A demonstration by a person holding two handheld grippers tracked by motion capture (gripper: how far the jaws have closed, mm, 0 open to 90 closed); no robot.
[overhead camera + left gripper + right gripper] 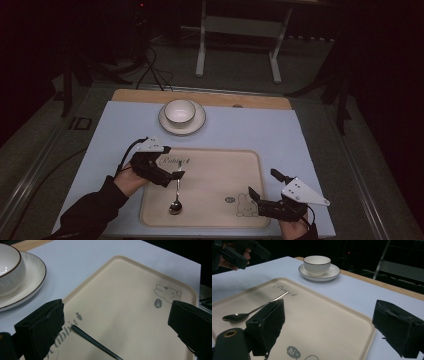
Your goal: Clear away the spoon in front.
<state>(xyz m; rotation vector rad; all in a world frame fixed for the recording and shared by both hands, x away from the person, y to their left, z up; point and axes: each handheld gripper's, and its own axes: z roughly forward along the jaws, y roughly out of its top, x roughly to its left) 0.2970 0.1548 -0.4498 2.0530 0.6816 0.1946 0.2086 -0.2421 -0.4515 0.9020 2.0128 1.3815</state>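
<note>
A metal spoon lies on the beige rabbit-print tray, bowl end toward the near edge. My left gripper is open over the tray's left side. In the left gripper view its jaws stand wide apart on either side of the spoon handle, without touching it. My right gripper is open at the tray's near right corner, with nothing between its jaws. The right gripper view shows the spoon to the left of its jaws.
A white bowl sits on a white saucer behind the tray, on the pale blue mat. A wooden table edge runs along the back. Cables and a metal stand lie on the dark floor beyond.
</note>
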